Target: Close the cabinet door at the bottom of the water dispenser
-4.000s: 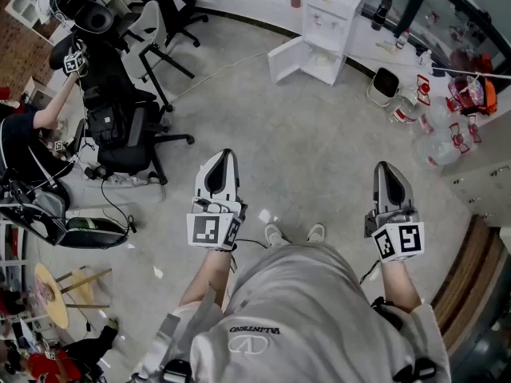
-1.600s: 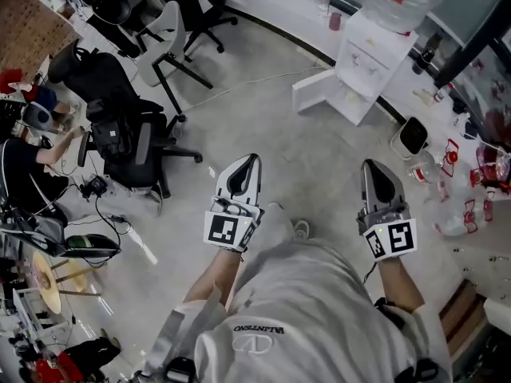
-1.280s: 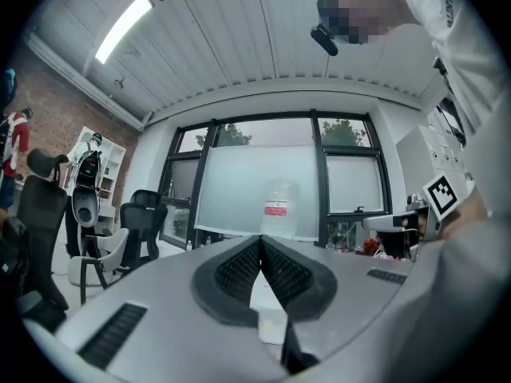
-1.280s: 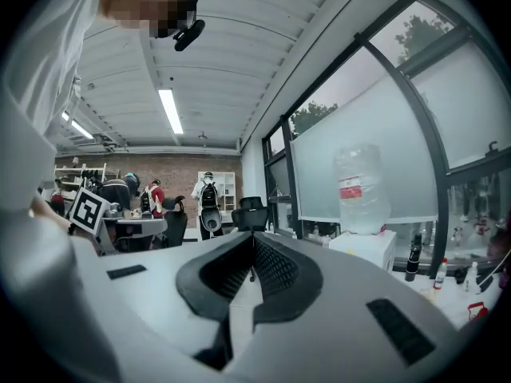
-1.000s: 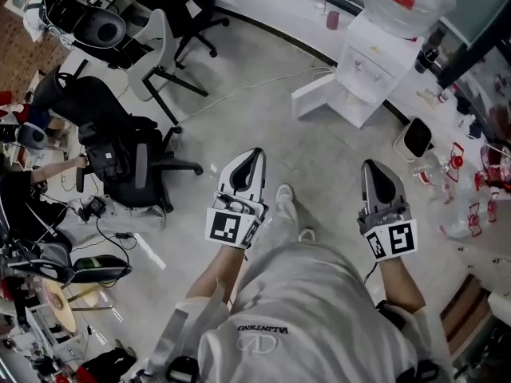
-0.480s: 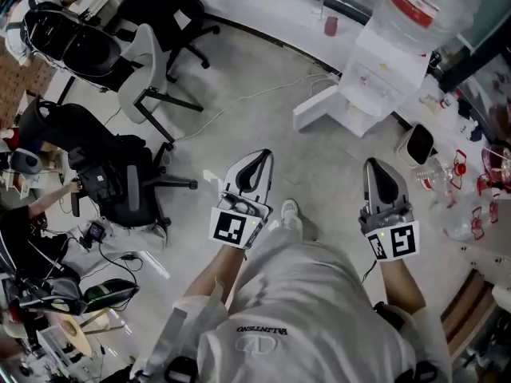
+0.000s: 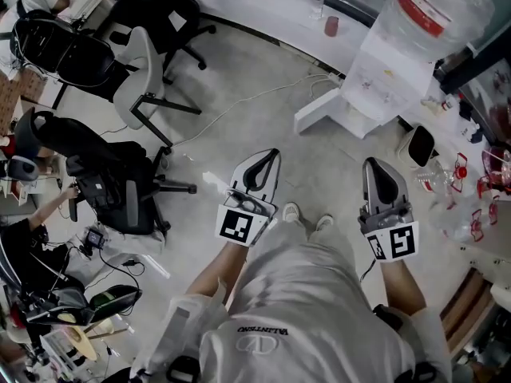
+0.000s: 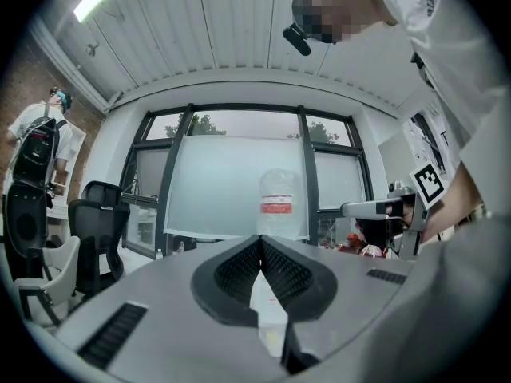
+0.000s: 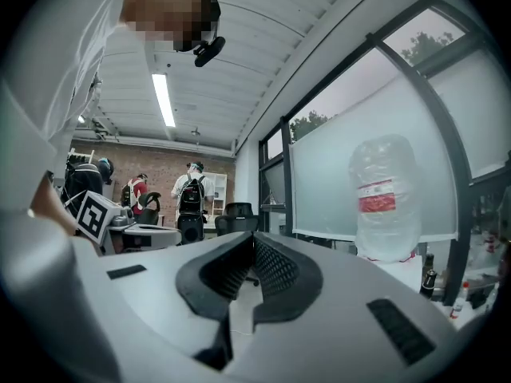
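**Cabinet door (image 7: 318, 123) stands open; both claws closed on nothing**

We find little print that can be read. On the person's shirt (image 7: 303, 309) we make out "VALENTINO" upside down above a looped logo. The bottle (image 7: 457, 6) on top of the water dispenser (image 7: 382, 82) wears a red label (image 7: 420, 11) with pale writing, too small for us to read in any view. The cube on each claw shows a black-and-white square marker and no words.

The left claw (image 7: 271, 156) and the right claw (image 7: 375, 164) are held level, side by side and well apart, above the floor (image 7: 323, 166). In each gripper view the ribbed pads meet at their tips with nothing between them.

The dispenser stands against the curved worktop (image 7: 263, 6), at the upper right of the head view. Its cabinet door is swung out to the left of the base, its free edge over open floor and the white compartment behind it exposed.

Between the claws and the door we see bare grey floor. A thin cable (image 7: 239, 102) runs across the floor to the left of the door. Office chairs (image 7: 144, 86) crowd the left side, well apart from the door. Just to the right of the dispenser sits a white container (image 7: 418, 144) with a dark opening. Beyond it, clear and red clutter (image 7: 471, 174) lines the right edge.
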A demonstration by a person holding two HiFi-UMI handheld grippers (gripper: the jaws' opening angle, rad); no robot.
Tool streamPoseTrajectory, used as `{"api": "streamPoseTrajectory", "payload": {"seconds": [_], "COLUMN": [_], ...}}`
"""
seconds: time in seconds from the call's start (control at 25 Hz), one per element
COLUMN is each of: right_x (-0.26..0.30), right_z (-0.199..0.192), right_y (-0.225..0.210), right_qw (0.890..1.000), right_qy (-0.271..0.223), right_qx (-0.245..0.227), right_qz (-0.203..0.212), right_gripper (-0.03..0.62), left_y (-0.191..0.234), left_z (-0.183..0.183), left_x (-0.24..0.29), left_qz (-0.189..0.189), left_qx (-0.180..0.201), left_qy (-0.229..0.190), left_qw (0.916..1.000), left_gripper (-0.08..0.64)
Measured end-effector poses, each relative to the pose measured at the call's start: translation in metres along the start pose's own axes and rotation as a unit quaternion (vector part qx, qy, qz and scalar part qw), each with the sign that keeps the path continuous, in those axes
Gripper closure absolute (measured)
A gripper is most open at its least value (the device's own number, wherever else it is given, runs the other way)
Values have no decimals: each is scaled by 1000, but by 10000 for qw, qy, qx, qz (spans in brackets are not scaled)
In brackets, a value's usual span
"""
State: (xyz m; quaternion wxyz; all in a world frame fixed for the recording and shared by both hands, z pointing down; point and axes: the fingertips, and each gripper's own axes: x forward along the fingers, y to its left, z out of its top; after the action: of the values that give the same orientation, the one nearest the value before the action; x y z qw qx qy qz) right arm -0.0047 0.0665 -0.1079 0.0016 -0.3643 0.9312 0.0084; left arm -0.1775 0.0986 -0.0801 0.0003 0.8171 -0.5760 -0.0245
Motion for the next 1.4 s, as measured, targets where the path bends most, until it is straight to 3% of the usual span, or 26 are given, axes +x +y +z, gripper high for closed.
{"api": "streamPoseTrajectory", "payload": {"seconds": [0.2, 0.36, 0.52, 0.76, 1.0, 1.2, 1.4], "right_x": [15, 34, 72, 122, 174, 207, 227], "right_z": [-23, -79, -169, -323, -466, -567, -632], "right_y": [-19, -27, -39, -58, -63, -66, -70], "right_qw": [10000, 9994, 9980, 9958, 9927, 9903, 9888], "right_qy": [23, 149, 190, 154, 72, 193, 166], "right_qx": [-9, -35, -139, 147, 221, 173, 36], "right_qz": [33, 299, 589, 885, 1183, 1367, 1483], "right_gripper": [577, 577, 577, 575, 575, 575, 575], "left_y": [6, 10, 19, 40, 72, 88, 96], "left_z": [-27, -72, -157, -308, -450, -539, -599], "left_x": [23, 39, 71, 116, 155, 180, 199], "left_qz": [144, 234, 168, 297, 237, 101, -47], "left_qx": [-1, -43, 172, 135, 395, 537, 687], "left_qy": [98, 36, 21, -48, -86, -145, -193], "left_qw": [9998, 9997, 9997, 9995, 9989, 9984, 9974], "left_gripper": [559, 559, 559, 559, 558, 558, 558]}}
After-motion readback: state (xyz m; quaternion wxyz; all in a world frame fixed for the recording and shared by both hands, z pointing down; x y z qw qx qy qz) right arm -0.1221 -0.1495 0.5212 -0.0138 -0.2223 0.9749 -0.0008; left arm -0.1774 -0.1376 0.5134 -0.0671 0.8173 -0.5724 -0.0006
